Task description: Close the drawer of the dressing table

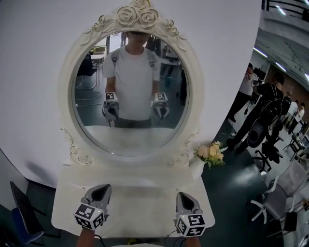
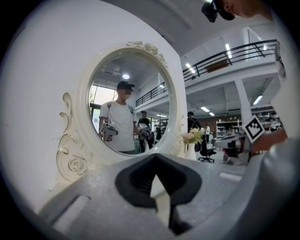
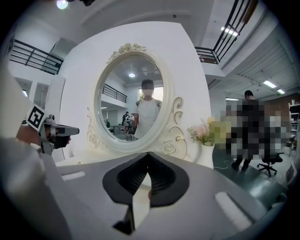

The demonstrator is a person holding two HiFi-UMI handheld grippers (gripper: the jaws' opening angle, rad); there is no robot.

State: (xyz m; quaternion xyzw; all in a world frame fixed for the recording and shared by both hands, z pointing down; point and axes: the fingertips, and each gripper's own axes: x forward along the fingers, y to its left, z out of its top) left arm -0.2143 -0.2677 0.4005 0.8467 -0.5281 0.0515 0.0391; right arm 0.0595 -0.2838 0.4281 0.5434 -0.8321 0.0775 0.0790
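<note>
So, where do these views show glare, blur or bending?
Head view: the dressing table top is washed out almost white, and the room bends at the edges. Left gripper view: strong fisheye bending with black corners; the left gripper, close to the lens, looks soft. Right gripper view: the same bending, and a ceiling lamp flares at the top edge.

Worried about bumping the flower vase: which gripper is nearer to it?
Right. The right gripper hovers in front of the flower vase, slightly left; the left gripper is across the tabletop.
</note>
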